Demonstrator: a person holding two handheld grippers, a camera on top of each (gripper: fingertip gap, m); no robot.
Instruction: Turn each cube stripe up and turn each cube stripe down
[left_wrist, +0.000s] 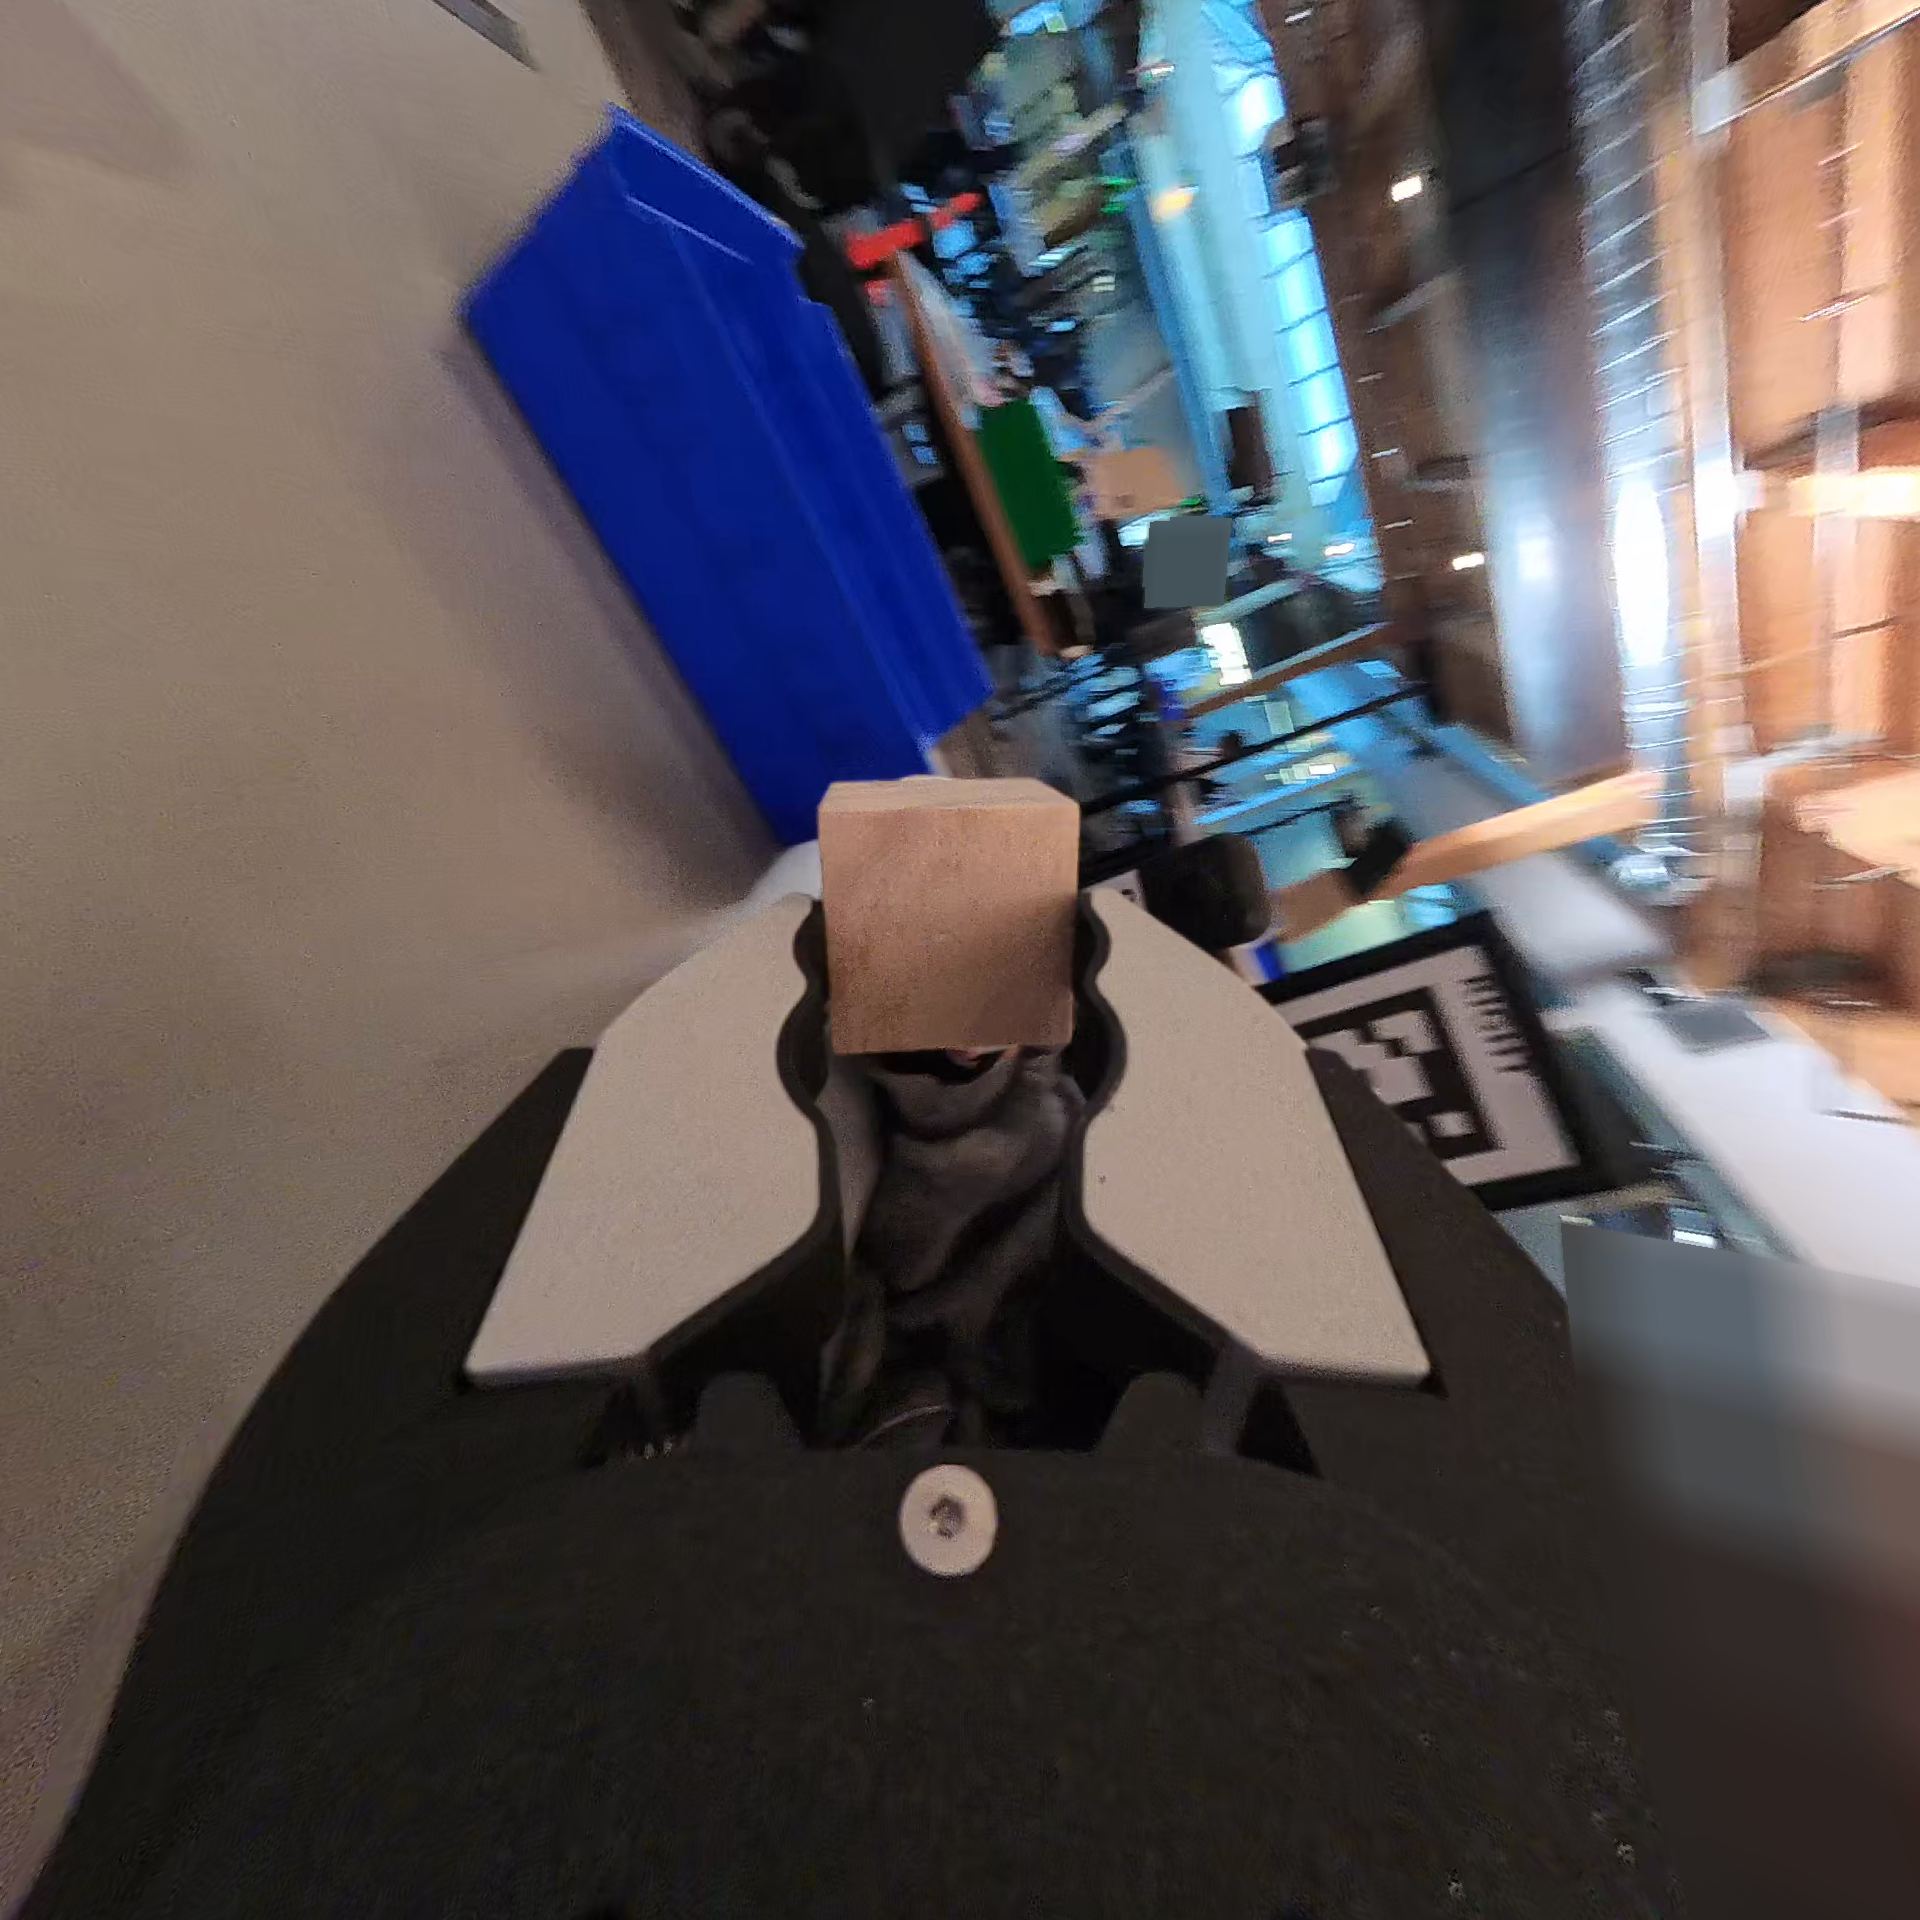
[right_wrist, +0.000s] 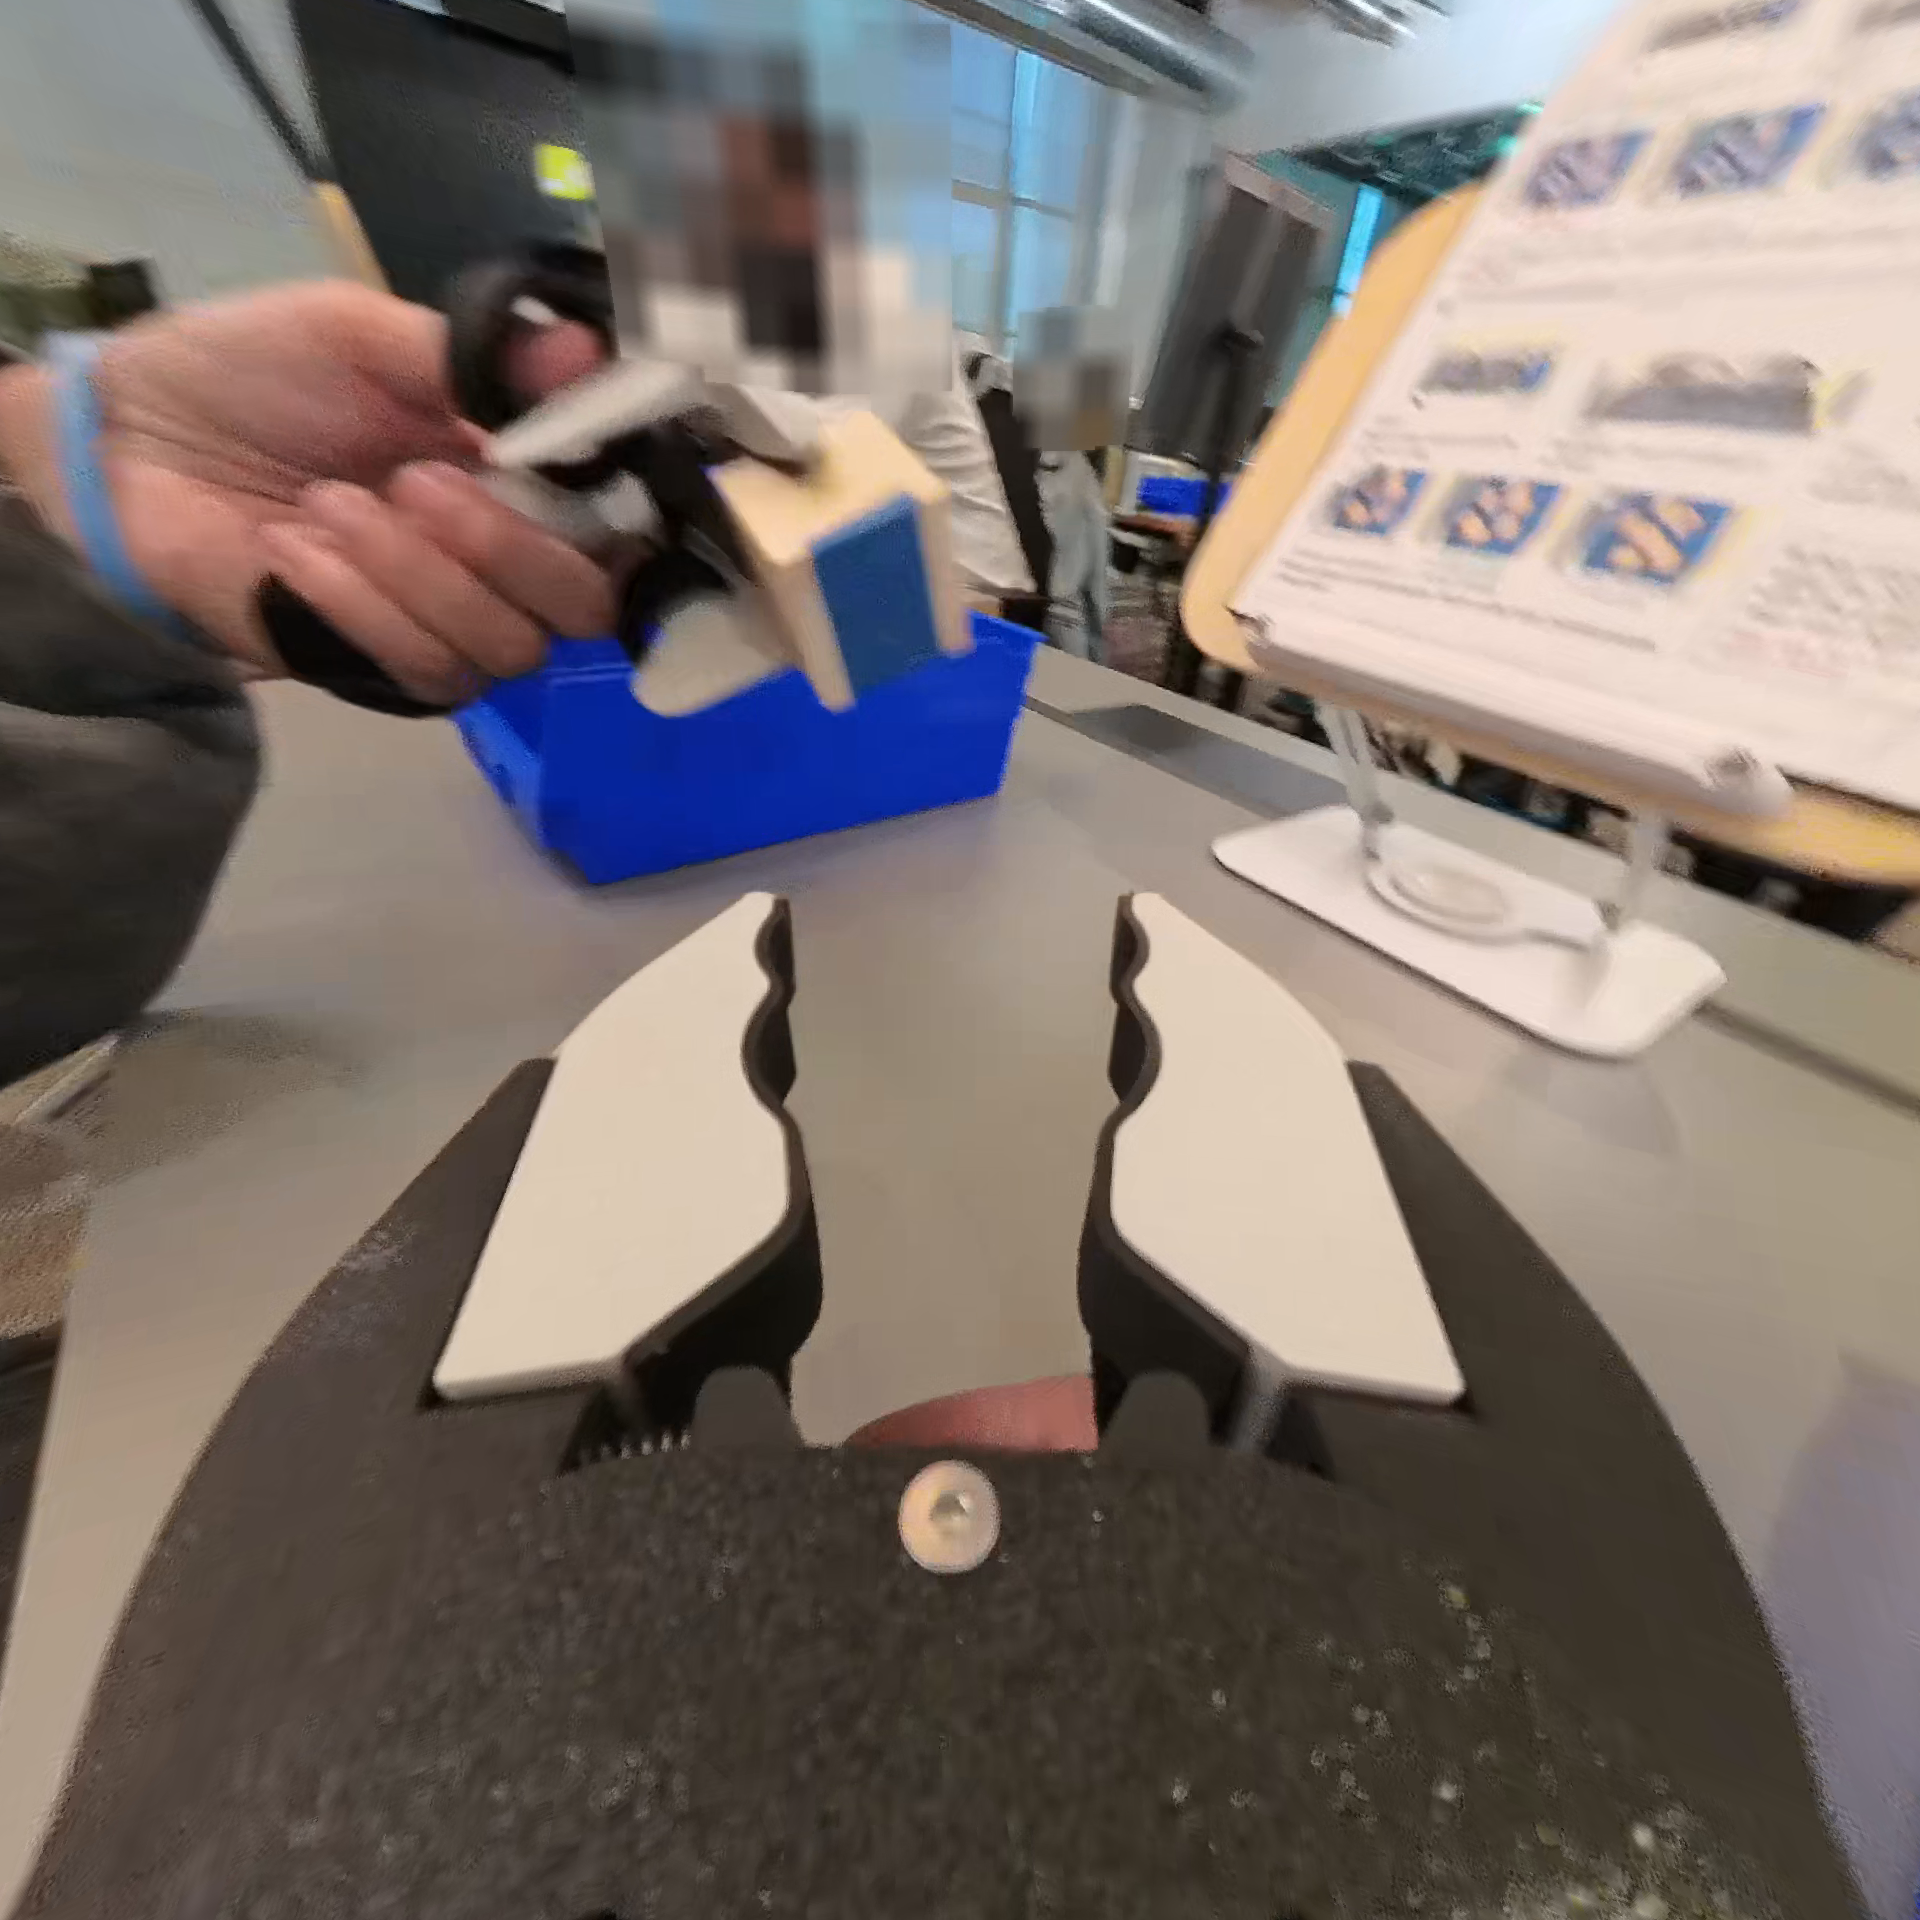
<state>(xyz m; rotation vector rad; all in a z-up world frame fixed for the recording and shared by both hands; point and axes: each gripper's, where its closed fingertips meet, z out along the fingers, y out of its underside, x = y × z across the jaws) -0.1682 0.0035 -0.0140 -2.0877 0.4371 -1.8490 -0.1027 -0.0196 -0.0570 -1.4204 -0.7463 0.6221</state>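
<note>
My left gripper (left_wrist: 951, 914) is shut on a wooden cube (left_wrist: 948, 920), held in the air and rolled sideways; only plain wood faces show in the left wrist view. In the right wrist view the same cube (right_wrist: 847, 561) shows a blue stripe on the face turned toward this camera, tilted, above the blue bin (right_wrist: 748, 748). A hand holds the left gripper (right_wrist: 665, 488) there. My right gripper (right_wrist: 951, 925) is open and empty, low over the grey table (right_wrist: 935, 1039) in front of the bin.
The blue bin also shows in the left wrist view (left_wrist: 707, 447), on the table. A paper sheet on a tilted board with a white stand (right_wrist: 1475, 914) stands at the right. People stand in the blurred background.
</note>
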